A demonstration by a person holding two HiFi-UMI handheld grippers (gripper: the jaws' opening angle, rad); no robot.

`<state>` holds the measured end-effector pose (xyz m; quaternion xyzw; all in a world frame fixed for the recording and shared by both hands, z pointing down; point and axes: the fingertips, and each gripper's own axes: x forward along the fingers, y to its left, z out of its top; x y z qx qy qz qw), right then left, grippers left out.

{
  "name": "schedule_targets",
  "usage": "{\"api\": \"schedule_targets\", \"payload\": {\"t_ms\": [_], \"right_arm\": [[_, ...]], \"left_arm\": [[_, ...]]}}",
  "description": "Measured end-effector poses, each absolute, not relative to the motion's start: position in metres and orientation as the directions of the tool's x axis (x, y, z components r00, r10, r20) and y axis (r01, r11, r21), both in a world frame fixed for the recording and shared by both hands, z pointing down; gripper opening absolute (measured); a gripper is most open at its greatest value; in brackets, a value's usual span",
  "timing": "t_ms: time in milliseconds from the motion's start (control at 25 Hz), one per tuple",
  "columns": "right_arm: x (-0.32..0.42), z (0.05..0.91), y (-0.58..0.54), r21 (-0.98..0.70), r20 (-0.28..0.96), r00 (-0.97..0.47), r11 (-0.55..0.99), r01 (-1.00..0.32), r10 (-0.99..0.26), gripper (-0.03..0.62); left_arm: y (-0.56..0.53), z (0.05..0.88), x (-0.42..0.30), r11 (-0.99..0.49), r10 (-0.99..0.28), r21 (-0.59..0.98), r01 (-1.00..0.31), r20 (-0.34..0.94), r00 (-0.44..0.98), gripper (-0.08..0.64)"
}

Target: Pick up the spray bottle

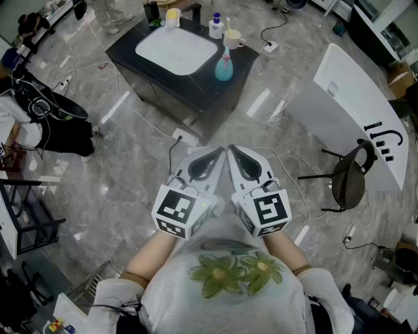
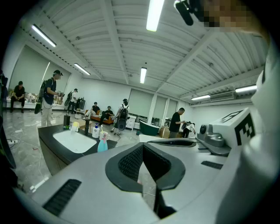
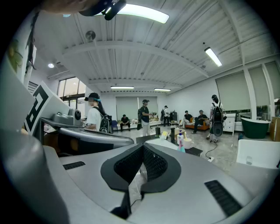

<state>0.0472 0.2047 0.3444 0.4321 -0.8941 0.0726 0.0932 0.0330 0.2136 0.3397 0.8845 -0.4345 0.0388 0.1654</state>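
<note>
The spray bottle (image 1: pixel 224 65), turquoise with a pink head, stands on the right edge of a dark counter (image 1: pixel 241 59) beside a white sink (image 1: pixel 176 49), far ahead of me. It shows small in the left gripper view (image 2: pixel 103 143) and the right gripper view (image 3: pixel 180 143). I hold both grippers close to my body, side by side, their tips almost touching each other. My left gripper (image 1: pixel 217 151) (image 2: pixel 142 145) is shut with nothing in it. Beside it, my right gripper (image 1: pixel 234 150) (image 3: pixel 143 146) is shut and empty too. Both are well short of the counter.
On the counter also stand a white pump bottle (image 1: pixel 216 26), a mug (image 1: pixel 233 41) and a yellow item (image 1: pixel 172 15). A white table (image 1: pixel 356 107) and a black chair (image 1: pixel 349 177) are at the right. Cables (image 1: pixel 171 140) run over the marble floor. Several people stand beyond the counter.
</note>
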Motion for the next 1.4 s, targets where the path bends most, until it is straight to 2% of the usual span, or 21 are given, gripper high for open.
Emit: {"api": "schedule_targets", "payload": {"t_ms": [760, 1400], "right_arm": [[0.047, 0.359, 0.208, -0.064, 0.230, -0.648, 0.654, -0.754, -0.726, 0.023], [0.054, 0.359, 0.138, -0.047, 0.244, -0.596, 0.605, -0.795, -0.765, 0.023]], "left_arm": [[0.218, 0.354, 0.033, -0.495, -0.806, 0.276, -0.824, 0.210, 0.554, 0.009], [0.146, 0.357, 0.037, -0.538, -0.771, 0.288, -0.792, 0.212, 0.601, 0.009]]}}
